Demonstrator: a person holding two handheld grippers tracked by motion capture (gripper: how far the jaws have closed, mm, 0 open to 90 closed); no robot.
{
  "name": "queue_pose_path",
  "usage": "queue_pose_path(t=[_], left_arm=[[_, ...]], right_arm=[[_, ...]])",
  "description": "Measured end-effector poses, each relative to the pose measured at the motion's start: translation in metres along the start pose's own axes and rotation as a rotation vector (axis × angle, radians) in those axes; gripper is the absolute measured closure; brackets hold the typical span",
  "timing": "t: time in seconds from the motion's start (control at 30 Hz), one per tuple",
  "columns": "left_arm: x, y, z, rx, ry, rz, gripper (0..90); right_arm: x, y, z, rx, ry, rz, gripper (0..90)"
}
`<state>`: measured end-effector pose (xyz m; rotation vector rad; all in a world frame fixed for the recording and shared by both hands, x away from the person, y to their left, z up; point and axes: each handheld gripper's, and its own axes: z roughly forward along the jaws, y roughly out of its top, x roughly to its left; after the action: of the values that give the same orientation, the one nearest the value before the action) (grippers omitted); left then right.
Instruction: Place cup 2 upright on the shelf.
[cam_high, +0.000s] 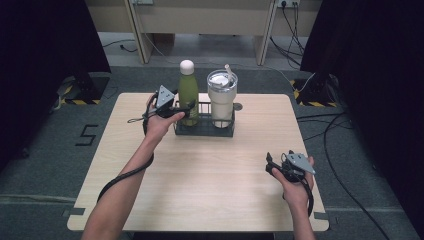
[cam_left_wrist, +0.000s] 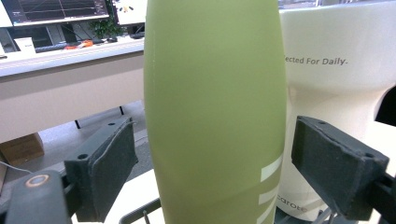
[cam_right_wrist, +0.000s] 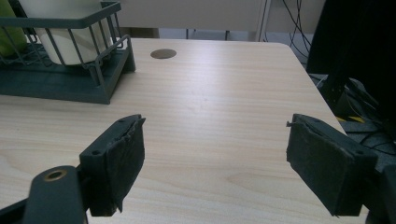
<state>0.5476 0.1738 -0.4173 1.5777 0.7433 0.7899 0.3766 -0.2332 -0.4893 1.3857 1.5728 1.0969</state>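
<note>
— Bottle (cam_high: 188, 92) first: where does it stand?

— Upright in the left end of the wire basket (cam_high: 204, 131), near the far edge of the table (cam_high: 210, 185). It is green with a pale cap (cam_high: 186, 66).

— What is beside it?

— A white tumbler (cam_high: 222, 100) with a lid and straw (cam_high: 228, 69), in the right end of the same basket, just beside the bottle. I cannot tell whether the two touch.

— And the left gripper (cam_high: 187, 106)?

— It reaches in level from the left, held in the left hand (cam_high: 157, 122), with one jaw on each side of the bottle's lower body. In the left gripper view the bottle (cam_left_wrist: 215, 116) stands between the jaws, and a gap shows between each pad (cam_left_wrist: 114, 158) and the green wall. So the jaws bracket it loosely, parted a little wider than the bottle, without pressing.

— Is the tumbler seen there too?

— Yes, behind the bottle on the right (cam_left_wrist: 336, 70), with grey print on it.

— The right gripper (cam_high: 270, 165)?

— Well apart from the basket, low over the table's near right part, in the right hand (cam_high: 297, 187). In the right gripper view its pads (cam_right_wrist: 128, 154) stand wide apart with only bare wood between them. The basket (cam_right_wrist: 70, 88) sits farther off at the upper left of that view.
</note>
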Motion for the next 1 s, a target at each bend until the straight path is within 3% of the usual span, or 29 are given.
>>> queue_pose_path(t=[0.5,1.0], left_arm=[[-0.003,0.003,-0.015,-0.006,-0.015,0.021,13.4],[-0.006,0.000,-0.040,-0.008,-0.018,0.030,13.8]], right_arm=[[-0.001,0.000,-0.001,0.001,-0.005,0.000,19.4],[-0.002,-0.001,0.000,0.003,-0.008,0.000,19.4]])
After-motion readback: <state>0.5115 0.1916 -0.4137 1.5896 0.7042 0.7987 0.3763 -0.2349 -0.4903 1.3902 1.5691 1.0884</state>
